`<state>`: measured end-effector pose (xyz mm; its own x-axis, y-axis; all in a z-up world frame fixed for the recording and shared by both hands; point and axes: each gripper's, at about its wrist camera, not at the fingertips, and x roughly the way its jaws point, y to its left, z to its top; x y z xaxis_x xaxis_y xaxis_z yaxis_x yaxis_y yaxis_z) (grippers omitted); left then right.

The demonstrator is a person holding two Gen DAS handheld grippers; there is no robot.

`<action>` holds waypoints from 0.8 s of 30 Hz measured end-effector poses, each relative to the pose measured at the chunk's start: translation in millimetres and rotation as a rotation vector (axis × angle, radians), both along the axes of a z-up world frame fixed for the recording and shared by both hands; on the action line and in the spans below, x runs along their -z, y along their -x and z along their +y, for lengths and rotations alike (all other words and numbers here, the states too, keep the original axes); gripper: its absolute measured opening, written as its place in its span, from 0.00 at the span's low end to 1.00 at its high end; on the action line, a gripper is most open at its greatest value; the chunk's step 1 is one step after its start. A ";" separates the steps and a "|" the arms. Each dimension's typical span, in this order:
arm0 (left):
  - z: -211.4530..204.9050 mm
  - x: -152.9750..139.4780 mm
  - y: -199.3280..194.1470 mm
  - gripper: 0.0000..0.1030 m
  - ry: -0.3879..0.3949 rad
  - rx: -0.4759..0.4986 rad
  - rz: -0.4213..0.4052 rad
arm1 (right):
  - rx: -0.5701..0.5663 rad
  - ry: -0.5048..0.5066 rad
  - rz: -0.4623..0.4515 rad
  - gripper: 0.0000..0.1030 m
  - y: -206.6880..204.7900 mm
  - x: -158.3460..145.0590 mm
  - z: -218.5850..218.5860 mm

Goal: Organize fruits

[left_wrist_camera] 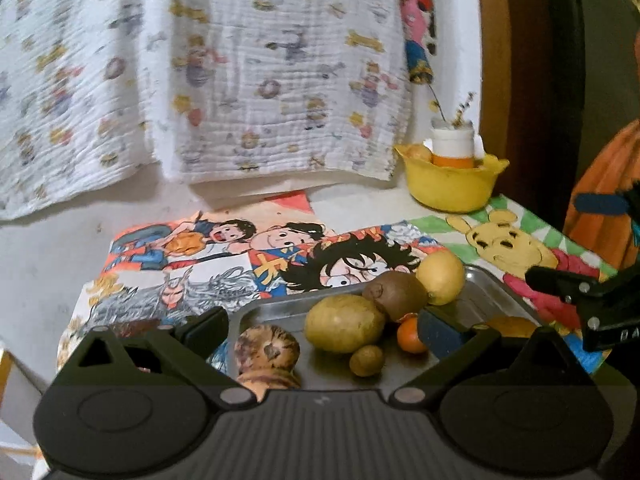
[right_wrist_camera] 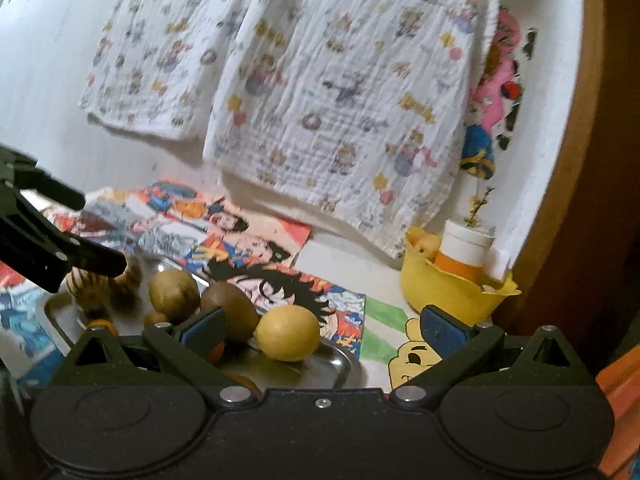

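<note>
Both the left gripper [left_wrist_camera: 324, 330] and right gripper [right_wrist_camera: 322, 326] hung spread apart over the metal tray [left_wrist_camera: 484, 292]; a lemon [left_wrist_camera: 440, 277] sat at its far corner.

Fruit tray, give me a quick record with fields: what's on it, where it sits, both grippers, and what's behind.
tray: metal tray on cartoon mats
fruit: lemon, kiwi, yellow-green fruit, small orange
left gripper: open, over the tray
right gripper: open, near the lemon
behind: yellow bowl holding a white-capped bottle
</note>
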<state>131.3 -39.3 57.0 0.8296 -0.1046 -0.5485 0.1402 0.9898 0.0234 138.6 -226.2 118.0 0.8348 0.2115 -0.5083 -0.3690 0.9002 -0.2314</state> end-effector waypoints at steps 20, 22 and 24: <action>18.4 8.7 51.4 0.99 0.001 -0.129 -0.080 | 0.156 -0.140 -0.019 0.99 68.3 19.2 27.2; 21.1 9.9 54.8 0.99 0.009 -0.140 -0.083 | 0.173 -0.155 -0.016 0.99 73.1 19.7 27.9; 24.5 11.0 57.9 1.00 0.019 -0.147 -0.084 | 0.183 -0.177 -0.010 0.99 78.4 20.0 29.1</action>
<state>73.4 -14.8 46.1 0.8796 0.0114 -0.4756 -0.0078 0.9999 0.0095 60.2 -197.1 98.0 0.8722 0.1412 -0.4683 -0.1942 0.9787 -0.0666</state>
